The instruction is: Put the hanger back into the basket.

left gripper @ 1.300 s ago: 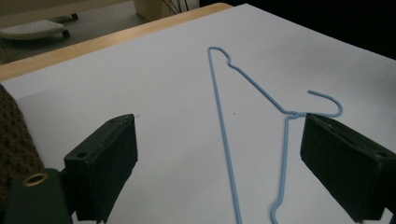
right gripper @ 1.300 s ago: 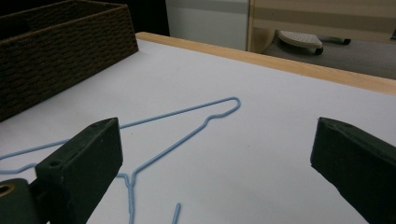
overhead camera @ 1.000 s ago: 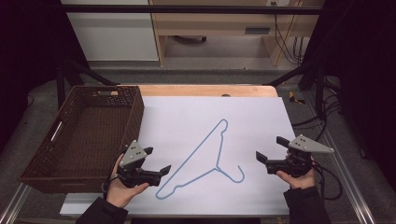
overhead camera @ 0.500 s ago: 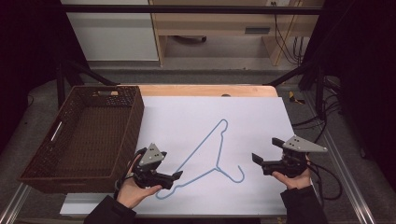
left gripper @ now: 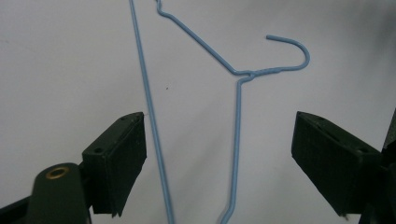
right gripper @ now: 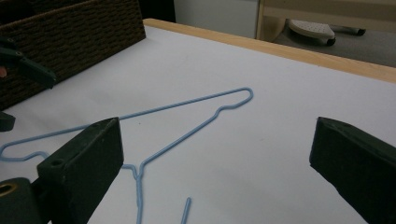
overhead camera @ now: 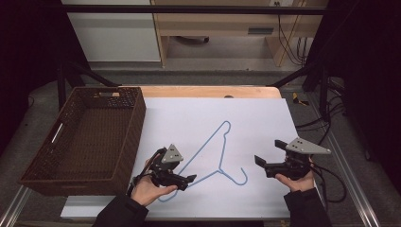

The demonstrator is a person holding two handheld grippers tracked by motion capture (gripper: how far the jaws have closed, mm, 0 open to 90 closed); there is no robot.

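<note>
Left tongs (overhead camera: 185, 181) spread wide, low over near corner of blue wire hanger (overhead camera: 215, 152), straddling both wires, gripping nothing. Right tongs (overhead camera: 269, 155) gaping too, just right of hook. Hanger flat mid-worktop (overhead camera: 189, 113) on white sheet. Wicker basket (overhead camera: 118, 156) far left.

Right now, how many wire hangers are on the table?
1. A single blue wire hanger lies flat on the white tabletop, between the left gripper and the right gripper. The wicker basket looks empty.
</note>
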